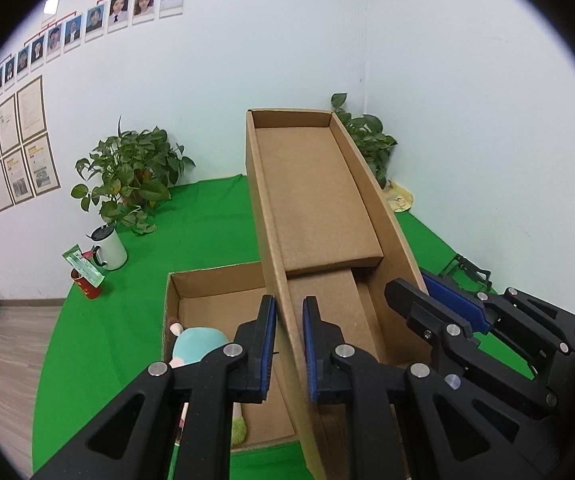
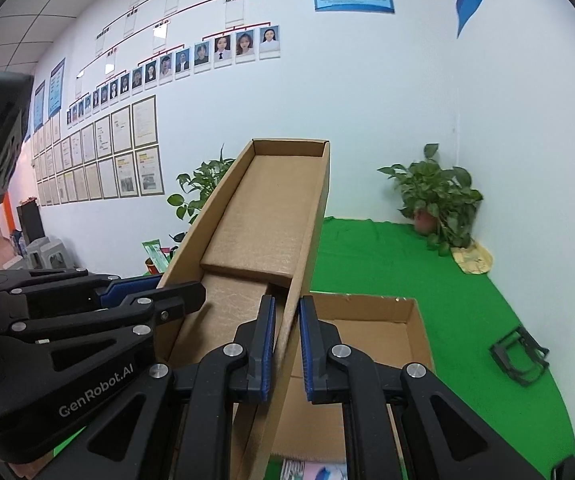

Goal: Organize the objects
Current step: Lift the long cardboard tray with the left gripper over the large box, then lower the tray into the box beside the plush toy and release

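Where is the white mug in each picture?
Left wrist view: the white mug stands at the left on the green cloth, below a leafy plant.
Right wrist view: not visible; the raised cardboard lid covers that area.
Shared landmark: the cardboard lid, centre of both.

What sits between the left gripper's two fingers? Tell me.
In the left wrist view, the left gripper has one side wall of the raised cardboard lid between its fingers, pinched.

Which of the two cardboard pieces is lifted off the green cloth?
The lid, clamped by both tools, is tilted above the box, which holds a toy.
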Demonstrator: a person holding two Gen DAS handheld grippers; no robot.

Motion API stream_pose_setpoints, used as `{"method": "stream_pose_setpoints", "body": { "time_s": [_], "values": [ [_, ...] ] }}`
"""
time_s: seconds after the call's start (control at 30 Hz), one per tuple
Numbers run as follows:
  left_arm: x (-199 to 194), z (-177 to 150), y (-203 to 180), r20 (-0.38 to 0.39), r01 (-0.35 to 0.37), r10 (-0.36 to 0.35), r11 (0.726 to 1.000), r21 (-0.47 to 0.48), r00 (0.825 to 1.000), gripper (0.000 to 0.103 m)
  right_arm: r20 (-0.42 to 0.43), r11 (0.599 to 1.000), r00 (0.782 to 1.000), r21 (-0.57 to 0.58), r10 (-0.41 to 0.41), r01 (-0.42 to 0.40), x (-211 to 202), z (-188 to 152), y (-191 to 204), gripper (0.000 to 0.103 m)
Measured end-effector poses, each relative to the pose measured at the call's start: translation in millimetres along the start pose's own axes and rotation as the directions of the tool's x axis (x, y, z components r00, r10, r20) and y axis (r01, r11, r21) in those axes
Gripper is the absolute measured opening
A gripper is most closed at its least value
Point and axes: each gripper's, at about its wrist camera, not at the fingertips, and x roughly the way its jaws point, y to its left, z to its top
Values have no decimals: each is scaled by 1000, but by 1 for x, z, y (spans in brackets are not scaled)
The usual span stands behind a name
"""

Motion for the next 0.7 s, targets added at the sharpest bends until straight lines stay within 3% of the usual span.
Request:
{"method": "stream_pose_setpoints", "body": {
  "time_s": [0.13,0.3,0.5,0.7],
  "values": [
    [26,8,13,-62,-13,12,1000,-19,998,12,-38,999,999,15,32,-32,42,26,-7,10],
    [66,0,27,-144,-36,30,999,-38,989,12,-115,997,991,35,67,-63,99,26,-12,10],
    [122,-33,37,-270,-76,63,996,-38,961,13,-262,992,958,83,118,-100,183,-26,-28,10],
    [170,-82,43,-408,-107,80,993,-46,909,13,-404,982,901,162,160,-102,247,-103,-29,9]
  ]
}}
